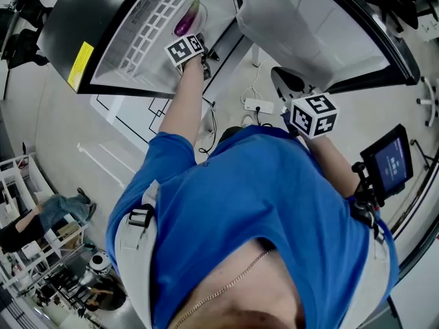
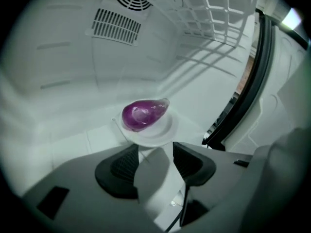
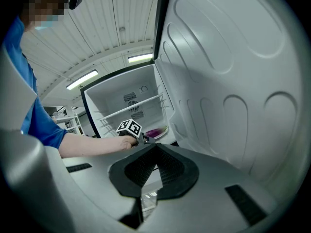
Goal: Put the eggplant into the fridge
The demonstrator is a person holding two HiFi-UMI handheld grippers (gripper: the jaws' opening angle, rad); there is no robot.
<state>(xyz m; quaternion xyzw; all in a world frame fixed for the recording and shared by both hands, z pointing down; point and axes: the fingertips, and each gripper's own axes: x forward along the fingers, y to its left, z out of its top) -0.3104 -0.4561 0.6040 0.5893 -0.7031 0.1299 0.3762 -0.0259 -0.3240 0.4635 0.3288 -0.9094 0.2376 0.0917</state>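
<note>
Blue short-sleeved shirt (image 1: 274, 197), thin chain (image 1: 226, 288)

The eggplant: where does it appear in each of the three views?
Head view: eggplant at the top, just left of centre.
Left gripper view: eggplant at centre, on a white plate.
Right gripper view: eggplant small, near centre.
Shared landmark: wire shelf.
</note>
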